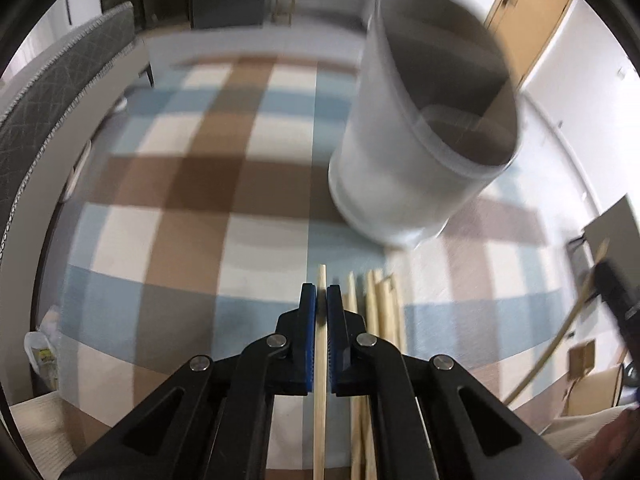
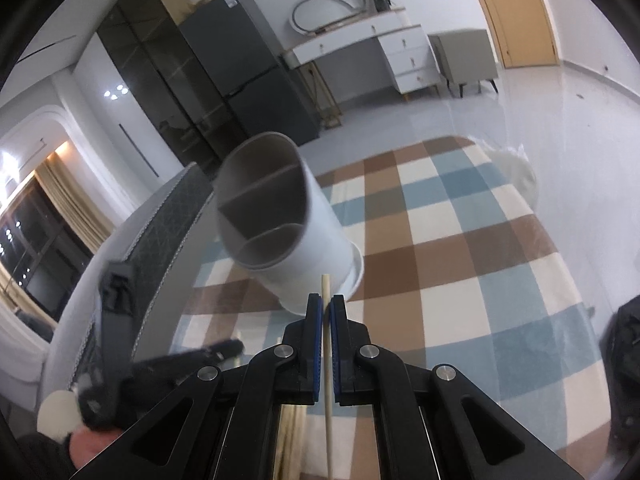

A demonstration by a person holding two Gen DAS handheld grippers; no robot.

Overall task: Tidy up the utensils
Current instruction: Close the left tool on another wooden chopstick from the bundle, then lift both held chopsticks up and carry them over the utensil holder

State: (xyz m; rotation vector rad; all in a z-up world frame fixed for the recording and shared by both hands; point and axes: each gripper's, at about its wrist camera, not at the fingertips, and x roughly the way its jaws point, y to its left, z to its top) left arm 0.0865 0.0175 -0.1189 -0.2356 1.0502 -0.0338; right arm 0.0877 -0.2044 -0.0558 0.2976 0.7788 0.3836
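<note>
Now | slim wooden chopstick (image 1: 320, 360) | smooth white cylindrical holder (image 1: 404, 168)

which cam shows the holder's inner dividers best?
Right wrist: the white utensil holder is sharp, its mouth facing the lens, dividers plainly visible. Left wrist shows the holder motion-blurred, its interior dark, dividers barely readable.

Counter cloth (image 1: 192, 184) is a check of brown, pale blue and cream squares. Utensil holder (image 2: 320, 248) is white outside, grey-brown inside; chopsticks (image 1: 380, 312) are pale natural wood. Both grippers, left gripper (image 1: 321, 300) and right gripper (image 2: 327, 308), are black with blue pads; door (image 2: 516, 12) is tan, fridge (image 2: 256, 72) dark grey.
</note>
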